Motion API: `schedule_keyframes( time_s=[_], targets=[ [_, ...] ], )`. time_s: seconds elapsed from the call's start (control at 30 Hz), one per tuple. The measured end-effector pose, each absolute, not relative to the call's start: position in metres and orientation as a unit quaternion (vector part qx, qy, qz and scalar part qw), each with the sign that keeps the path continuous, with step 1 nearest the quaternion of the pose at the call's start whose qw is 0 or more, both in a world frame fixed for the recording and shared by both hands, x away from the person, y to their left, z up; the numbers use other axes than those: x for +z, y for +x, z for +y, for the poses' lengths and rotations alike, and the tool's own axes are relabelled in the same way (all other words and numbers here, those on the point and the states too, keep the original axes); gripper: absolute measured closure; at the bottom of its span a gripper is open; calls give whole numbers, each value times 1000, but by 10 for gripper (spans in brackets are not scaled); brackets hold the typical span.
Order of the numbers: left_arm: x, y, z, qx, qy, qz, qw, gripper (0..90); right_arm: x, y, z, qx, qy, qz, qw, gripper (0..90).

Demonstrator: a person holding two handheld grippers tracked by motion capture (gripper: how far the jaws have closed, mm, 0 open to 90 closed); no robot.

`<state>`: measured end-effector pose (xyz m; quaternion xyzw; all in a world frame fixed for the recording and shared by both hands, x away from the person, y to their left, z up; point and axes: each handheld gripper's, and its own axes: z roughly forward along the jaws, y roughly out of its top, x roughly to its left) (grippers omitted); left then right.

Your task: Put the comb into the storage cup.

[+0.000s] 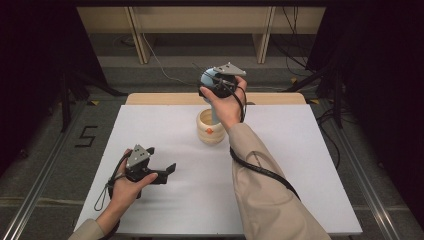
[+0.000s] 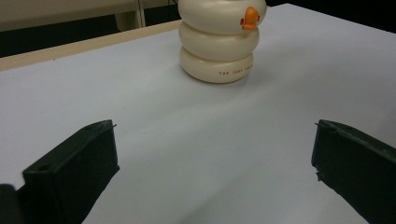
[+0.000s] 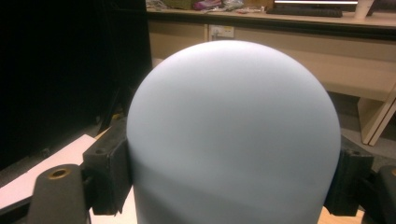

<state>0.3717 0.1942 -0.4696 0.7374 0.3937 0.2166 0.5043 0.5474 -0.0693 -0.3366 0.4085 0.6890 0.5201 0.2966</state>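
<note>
A light blue object with a domed top (image 3: 233,121) sits between the two black jaws of my right gripper (image 3: 229,175), which press on its sides. In the high view that gripper (image 1: 212,80) is raised above the table's far middle with the blue object (image 1: 208,76) in it. Just below the hand stands a cream ringed pot (image 1: 209,128) with a small orange duck figure (image 2: 251,17) on its side. My left gripper (image 1: 161,159) rests low at the left front, open and with nothing in it. Its jaws (image 2: 215,125) point toward the cream pot (image 2: 217,44).
A white board (image 1: 300,175) covers the wooden table. Beyond the far edge are the legs of a wooden bench (image 1: 262,40) and floor cables. Dark curtains stand at both sides. A black cable trails along the right sleeve (image 1: 265,172).
</note>
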Motion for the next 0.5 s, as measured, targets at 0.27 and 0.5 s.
schedule_keyframes(
  time_s=[0.27,0.5],
  targets=[
    [-470,372,194,217,737,394,504,0,-342,548,-68,512,411,695,293,210],
    [-470,372,194,217,738,393,504,1,-347,549,-66,507,410,701,290,211]
  ],
)
